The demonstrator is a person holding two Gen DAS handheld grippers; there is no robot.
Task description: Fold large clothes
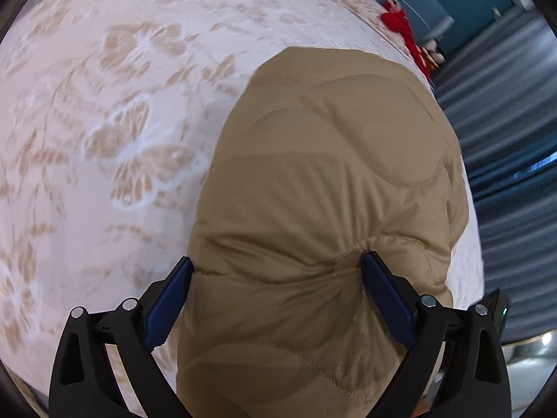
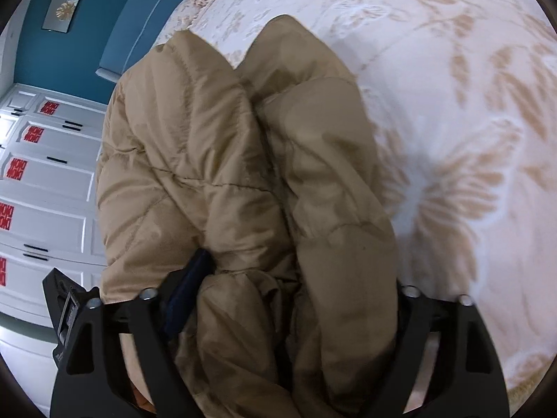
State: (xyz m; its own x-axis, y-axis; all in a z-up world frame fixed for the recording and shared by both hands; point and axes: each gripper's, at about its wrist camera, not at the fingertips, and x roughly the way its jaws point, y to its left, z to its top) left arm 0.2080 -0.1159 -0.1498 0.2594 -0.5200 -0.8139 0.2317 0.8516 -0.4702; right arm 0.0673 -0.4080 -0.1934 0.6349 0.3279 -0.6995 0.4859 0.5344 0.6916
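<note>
A tan quilted puffer jacket (image 1: pixel 323 160) lies on the bed and reaches back between the fingers of my left gripper (image 1: pixel 278 278). The jaws stand wide. Both blue pads (image 1: pixel 386 299) touch its sides, and the fabric puckers into creases between them. In the right wrist view the same jacket (image 2: pixel 216 160) is bunched in thick folds that fill my right gripper (image 2: pixel 292 289). The left blue pad (image 2: pixel 195 275) presses into the fabric, while a fold drapes over and hides the right finger.
The bedspread (image 1: pixel 104 122), white with tan flowers, spreads left of the jacket and also right of it as the bedspread (image 2: pixel 470 139). Red soft toys (image 1: pixel 403 24) lie at the bed's far edge by blue curtains (image 1: pixel 504 139). White drawers (image 2: pixel 45 181) and a teal wall (image 2: pixel 80 52) stand beyond.
</note>
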